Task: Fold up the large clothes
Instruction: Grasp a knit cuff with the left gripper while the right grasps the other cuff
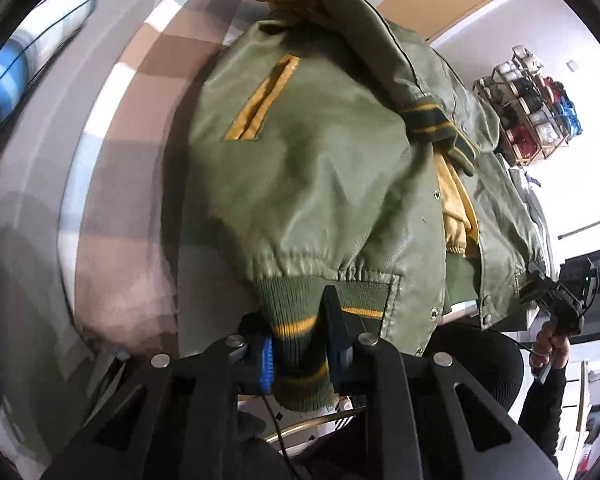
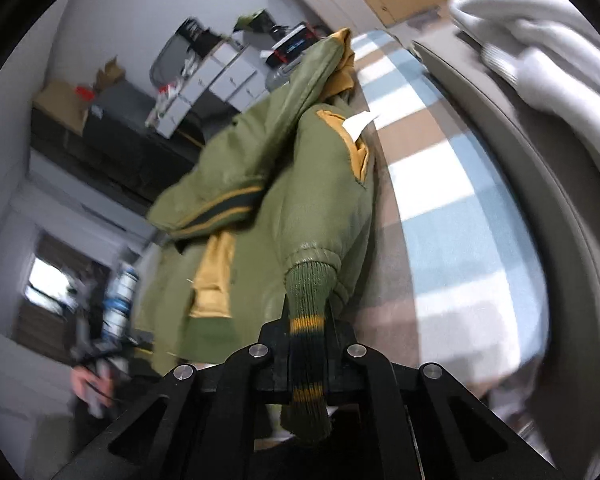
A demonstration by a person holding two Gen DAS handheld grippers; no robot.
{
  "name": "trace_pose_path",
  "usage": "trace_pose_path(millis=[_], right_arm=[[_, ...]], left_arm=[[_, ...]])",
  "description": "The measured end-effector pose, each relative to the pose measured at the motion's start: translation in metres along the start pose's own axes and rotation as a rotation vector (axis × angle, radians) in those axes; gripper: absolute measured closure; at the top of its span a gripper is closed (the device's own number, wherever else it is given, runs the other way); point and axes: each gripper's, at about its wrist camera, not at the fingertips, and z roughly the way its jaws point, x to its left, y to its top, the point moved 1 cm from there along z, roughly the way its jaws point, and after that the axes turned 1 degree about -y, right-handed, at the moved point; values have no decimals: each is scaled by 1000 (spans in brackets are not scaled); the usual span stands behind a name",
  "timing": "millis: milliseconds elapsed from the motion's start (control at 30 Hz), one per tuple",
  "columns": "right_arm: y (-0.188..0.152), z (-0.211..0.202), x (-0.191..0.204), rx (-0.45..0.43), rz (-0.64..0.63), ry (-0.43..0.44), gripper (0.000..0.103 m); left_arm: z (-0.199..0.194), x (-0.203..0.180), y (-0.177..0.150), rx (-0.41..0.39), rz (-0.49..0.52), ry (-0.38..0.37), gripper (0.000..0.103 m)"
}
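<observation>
The right gripper (image 2: 308, 344) has its jaws clamped on the green jacket's (image 2: 260, 184) ribbed hem.

A checked blanket (image 1: 132, 92) in brown, white and blue covers the surface. A rack of spools (image 1: 528, 108) stands by the wall; drawer units (image 2: 220, 76) stand opposite.
</observation>
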Motion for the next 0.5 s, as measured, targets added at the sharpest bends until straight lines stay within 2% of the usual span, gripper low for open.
trace_pose_path(millis=[100, 333, 400, 500], right_arm=[[-14, -9, 9, -25, -22, 34, 95], [-37, -40, 19, -82, 24, 139, 95], [-42, -46, 23, -91, 22, 135, 95], [-41, -42, 24, -95, 7, 94, 95]], left_arm=[[-7, 4, -9, -19, -1, 8, 90], [-30, -9, -27, -52, 98, 23, 91], [-30, -11, -24, -68, 113, 50, 91], [-12, -6, -10, -16, 79, 59, 88]])
